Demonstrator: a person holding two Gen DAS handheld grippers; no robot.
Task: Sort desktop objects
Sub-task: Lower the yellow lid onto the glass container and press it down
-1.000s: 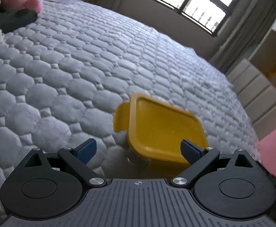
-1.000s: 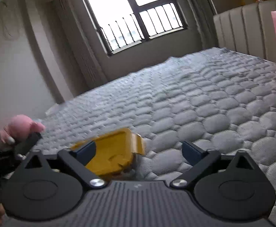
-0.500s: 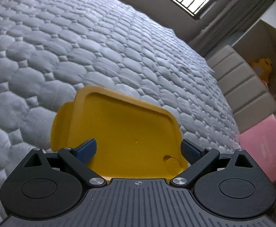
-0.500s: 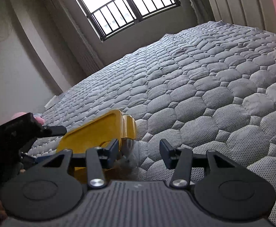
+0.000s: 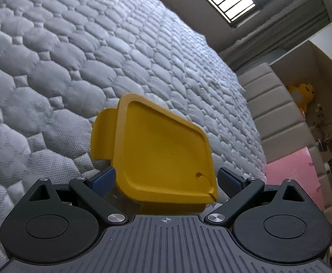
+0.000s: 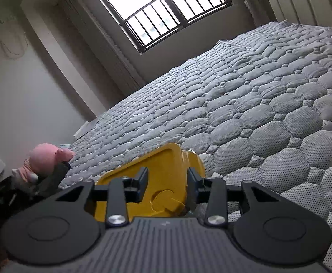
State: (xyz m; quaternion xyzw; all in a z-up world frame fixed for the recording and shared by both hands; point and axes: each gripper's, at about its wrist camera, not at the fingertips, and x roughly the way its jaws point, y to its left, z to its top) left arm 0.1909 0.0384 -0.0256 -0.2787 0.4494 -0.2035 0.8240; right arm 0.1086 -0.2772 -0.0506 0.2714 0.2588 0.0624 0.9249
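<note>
Left hand-held gripper [image 5: 166,179] spread astride yellow lidded box [image 5: 163,157] on bed [image 5: 52,68]; right hand-held gripper [image 6: 166,185] closing over its corner, not yet pinching; keep both centred, squeeze evenly.

The lidded box [image 5: 163,157] sits on my quilted bed [image 5: 52,72], and I take it as my landmark: my left gripper [image 5: 166,179] straddles its near end with a finger at each side, while my right gripper [image 6: 166,182] reaches over its corner from the other side, jaws closing with the lid's edge between them. Beyond the box, the window [image 6: 152,6] stands past the bed's far edge. Left of the box in my right view a plush toy [image 6: 45,159] lies at the bed's edge; right of it in my left view the headboard [image 5: 277,113] rises beside the bed.
</note>
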